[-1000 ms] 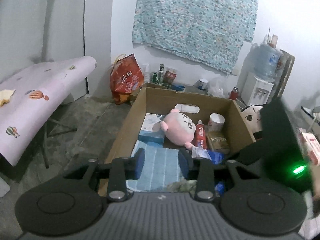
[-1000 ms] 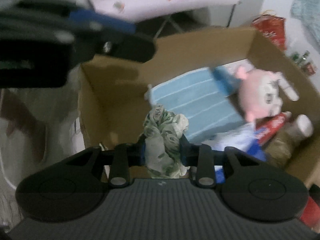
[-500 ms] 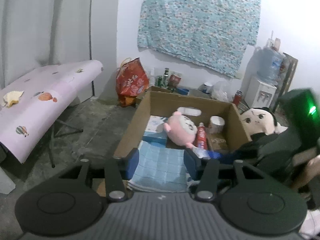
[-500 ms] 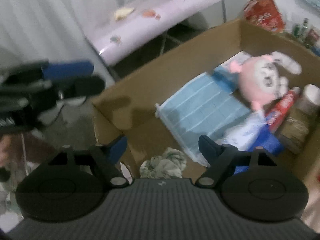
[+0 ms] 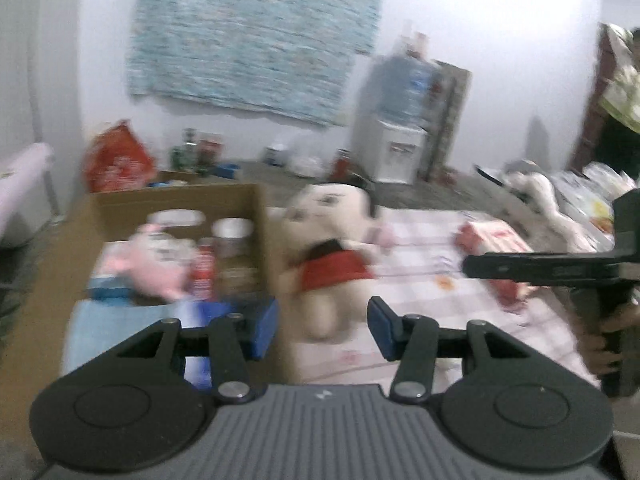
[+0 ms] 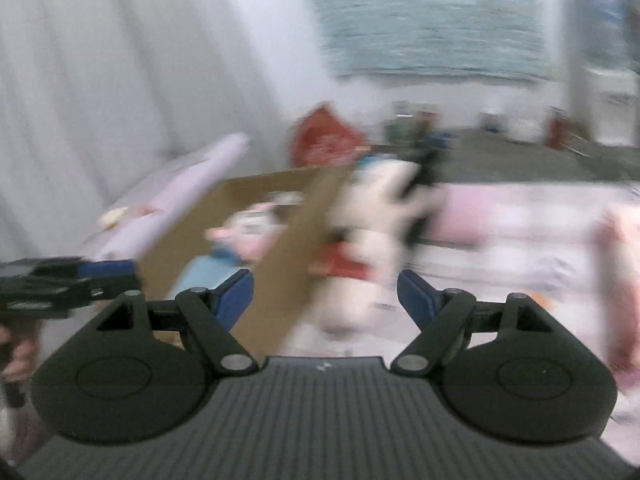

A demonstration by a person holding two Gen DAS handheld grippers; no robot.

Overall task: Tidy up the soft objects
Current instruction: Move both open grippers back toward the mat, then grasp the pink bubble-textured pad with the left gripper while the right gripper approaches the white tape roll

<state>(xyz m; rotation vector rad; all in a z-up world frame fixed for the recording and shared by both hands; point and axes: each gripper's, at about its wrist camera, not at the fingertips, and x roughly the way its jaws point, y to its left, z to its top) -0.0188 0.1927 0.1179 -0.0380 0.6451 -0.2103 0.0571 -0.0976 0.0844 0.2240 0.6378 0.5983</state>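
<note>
A bench [image 5: 432,280] covered in a pale checked cloth fills the right side of both blurred views. A cream plush doll [image 5: 332,248] in a red top sits upright on it near its left edge, just beside the wall of an open cardboard box [image 5: 264,232]. Farther right on the cloth lies a red and white packet [image 5: 496,240]. At the far right end, white soft items [image 5: 540,196] are heaped, too blurred to identify.

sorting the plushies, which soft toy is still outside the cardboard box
The cream doll with the red top, lying on the checked cloth right of the box. The pink plush is already inside.
</note>
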